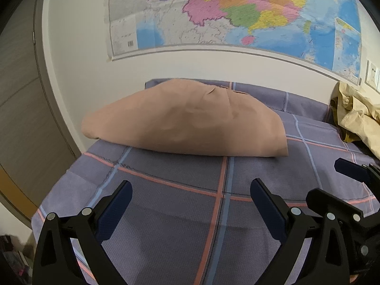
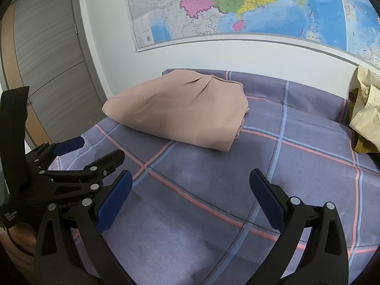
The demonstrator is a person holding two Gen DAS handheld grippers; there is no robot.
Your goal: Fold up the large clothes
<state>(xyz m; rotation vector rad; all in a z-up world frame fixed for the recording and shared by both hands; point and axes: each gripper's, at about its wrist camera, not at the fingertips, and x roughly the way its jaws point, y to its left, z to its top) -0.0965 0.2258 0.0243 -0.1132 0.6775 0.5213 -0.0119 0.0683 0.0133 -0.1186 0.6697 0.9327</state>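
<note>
A folded pink-beige garment [image 1: 185,121] lies as a neat bundle at the far left of the bed, near the wall; it also shows in the right wrist view [image 2: 180,111]. My left gripper [image 1: 191,190] is open and empty, hovering over the bedsheet short of the bundle. My right gripper [image 2: 191,180] is open and empty too, over the sheet nearer the front. The right gripper shows at the right edge of the left wrist view [image 1: 342,180], and the left gripper at the left of the right wrist view [image 2: 95,149].
The bed has a purple plaid sheet [image 1: 180,213] with pink and blue stripes. A crumpled yellow-cream garment [image 1: 356,118] lies at the far right by the wall, also in the right wrist view [image 2: 365,109]. A map [image 1: 237,11] hangs on the wall. A wardrobe door [image 2: 47,59] stands left.
</note>
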